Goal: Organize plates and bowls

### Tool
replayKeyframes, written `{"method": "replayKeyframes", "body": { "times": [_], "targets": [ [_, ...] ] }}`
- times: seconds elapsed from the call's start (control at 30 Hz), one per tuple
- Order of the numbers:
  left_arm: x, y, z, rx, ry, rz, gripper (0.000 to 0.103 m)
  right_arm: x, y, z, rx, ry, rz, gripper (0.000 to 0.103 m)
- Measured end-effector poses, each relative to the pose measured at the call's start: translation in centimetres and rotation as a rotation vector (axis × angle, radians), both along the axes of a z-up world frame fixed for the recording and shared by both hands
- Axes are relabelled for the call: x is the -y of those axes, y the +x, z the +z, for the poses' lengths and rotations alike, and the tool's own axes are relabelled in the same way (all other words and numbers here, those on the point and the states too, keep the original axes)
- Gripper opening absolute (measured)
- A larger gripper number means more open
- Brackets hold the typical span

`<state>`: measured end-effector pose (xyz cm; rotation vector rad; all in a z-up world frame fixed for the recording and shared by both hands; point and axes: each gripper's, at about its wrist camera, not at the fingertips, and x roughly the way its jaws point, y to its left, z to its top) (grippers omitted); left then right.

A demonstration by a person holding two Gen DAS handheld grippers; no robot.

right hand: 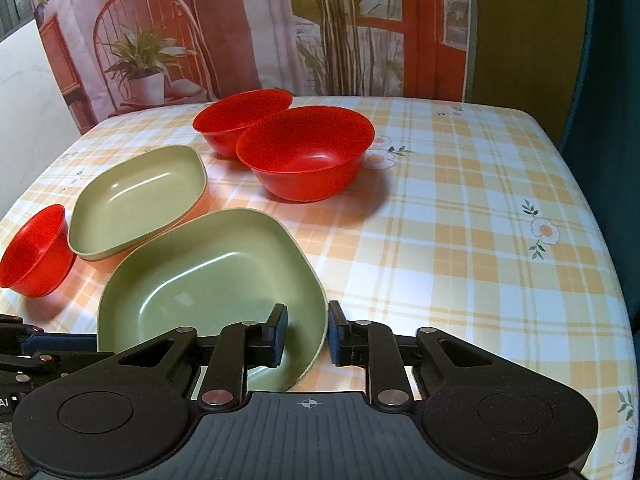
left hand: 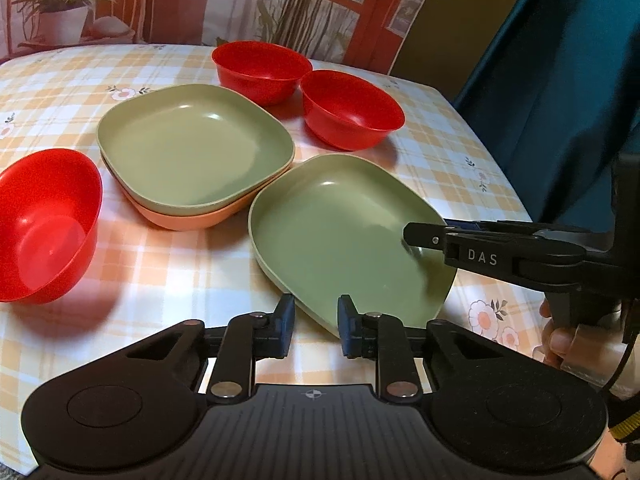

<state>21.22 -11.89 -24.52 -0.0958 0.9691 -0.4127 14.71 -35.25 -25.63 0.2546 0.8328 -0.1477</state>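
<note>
A loose green plate (left hand: 340,232) lies near me on the checked tablecloth; it also shows in the right wrist view (right hand: 208,276). My right gripper (right hand: 307,334) is open, its jaws straddling this plate's right rim; it enters the left wrist view from the right (left hand: 412,236). My left gripper (left hand: 316,326) is open at the plate's near corner, holding nothing. Behind, another green plate (left hand: 192,144) sits stacked in an orange plate (left hand: 188,216). Three red bowls stand around: one at left (left hand: 44,224), two at the back (left hand: 260,70) (left hand: 350,108).
The table (right hand: 460,240) has bare cloth on its right half, with its right edge next to a dark blue curtain (left hand: 560,80). A printed backdrop (right hand: 240,20) hangs behind the far edge.
</note>
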Motion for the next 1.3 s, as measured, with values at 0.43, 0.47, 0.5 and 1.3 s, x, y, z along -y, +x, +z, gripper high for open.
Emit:
{"method": "replayKeyframes", "body": {
  "times": [0.43,0.47,0.5,1.3],
  "targets": [
    [-0.3,-0.5,0.9,0.036,-0.003,-0.010,0.024,-0.3,-1.0,0.5,0.021,0.025,-0.044,0.014],
    [-0.3,-0.5,1.0,0.039,-0.005,-0.013,0.024,-0.2,-1.1,0.7,0.024,0.025,-0.047,0.014],
    [-0.3,-0.6,1.1,0.044,-0.007,-0.016,0.024,-0.2,-1.3,0.8,0.028,0.023,-0.050,0.014],
    [-5.8,3.9,5.8,0.188,0.015,0.052,0.024,-4.6,7.7,6.0,0.118,-0.015,0.076,0.013]
  ]
}}
